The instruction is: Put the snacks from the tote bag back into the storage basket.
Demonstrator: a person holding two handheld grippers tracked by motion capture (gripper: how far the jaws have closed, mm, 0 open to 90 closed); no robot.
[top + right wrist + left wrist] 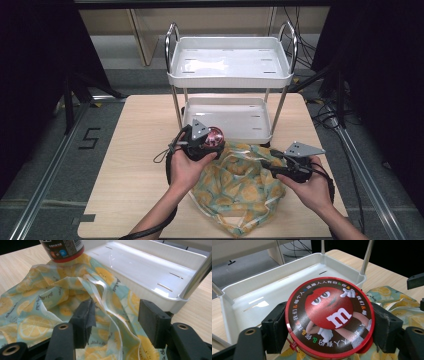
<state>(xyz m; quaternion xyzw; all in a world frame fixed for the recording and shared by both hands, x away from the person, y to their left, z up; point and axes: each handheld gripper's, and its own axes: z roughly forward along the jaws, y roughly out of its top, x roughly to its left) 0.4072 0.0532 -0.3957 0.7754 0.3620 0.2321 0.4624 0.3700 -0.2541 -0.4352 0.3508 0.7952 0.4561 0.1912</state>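
Wooden tabletop (140,150), white cart (230,75) at back. My left hand-held gripper (200,142) is clamped on the red candy tin (329,317), lifted above the lemon-print bag (240,185); next it goes onto the lower tray (274,292), I'd guess. Right hand-held gripper (115,320) view shows jaws apart astride the bag's edge, not pinching.

My high view looks forward and down over the table (130,150), the white cart (230,75) at twelve o'clock. My left gripper view sits close over a red tin (329,317); my right gripper view skims the lemon-print bag (45,302). Both share the cart's lower tray (274,290) at twelve
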